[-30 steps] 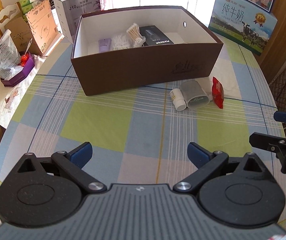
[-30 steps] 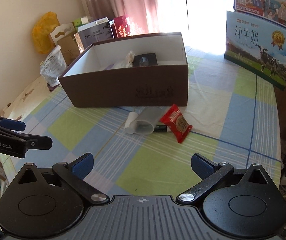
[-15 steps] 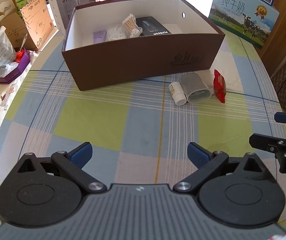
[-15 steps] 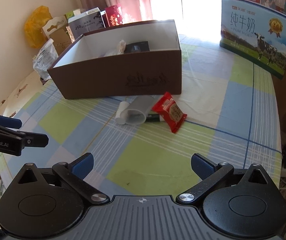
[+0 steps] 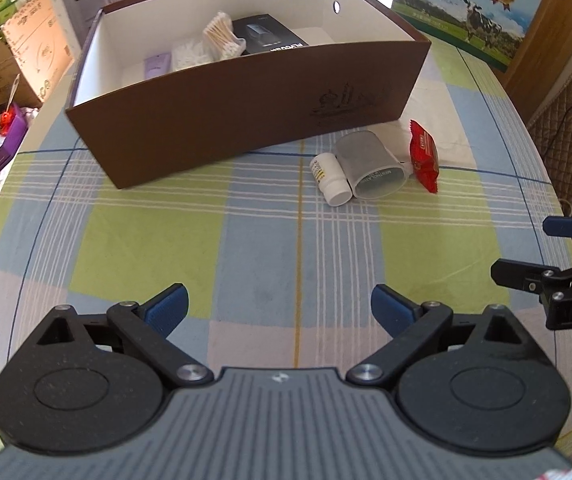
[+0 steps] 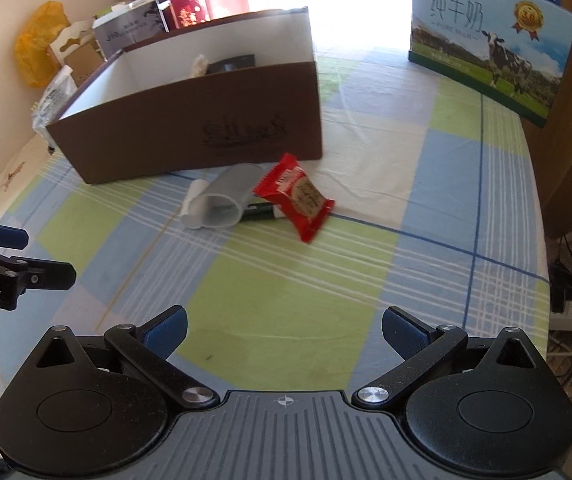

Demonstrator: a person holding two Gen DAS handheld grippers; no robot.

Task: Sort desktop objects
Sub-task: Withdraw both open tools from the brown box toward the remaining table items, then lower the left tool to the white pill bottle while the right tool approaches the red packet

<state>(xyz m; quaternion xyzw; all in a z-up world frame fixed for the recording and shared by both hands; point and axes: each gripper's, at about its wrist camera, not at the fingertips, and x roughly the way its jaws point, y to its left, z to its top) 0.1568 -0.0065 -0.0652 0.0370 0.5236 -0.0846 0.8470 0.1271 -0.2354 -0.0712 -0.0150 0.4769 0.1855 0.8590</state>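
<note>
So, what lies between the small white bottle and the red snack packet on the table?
In the left wrist view, a translucent cup lies on its side between the white bottle and the red snack packet, touching the bottle.

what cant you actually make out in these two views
- Dark item behind the red snack packet, right wrist view: mostly covered by packet and clear cup; unidentifiable.
- Small white bottle label, left wrist view: print too small.
- Brown box floor, both views: near wall hides the front part.
</note>
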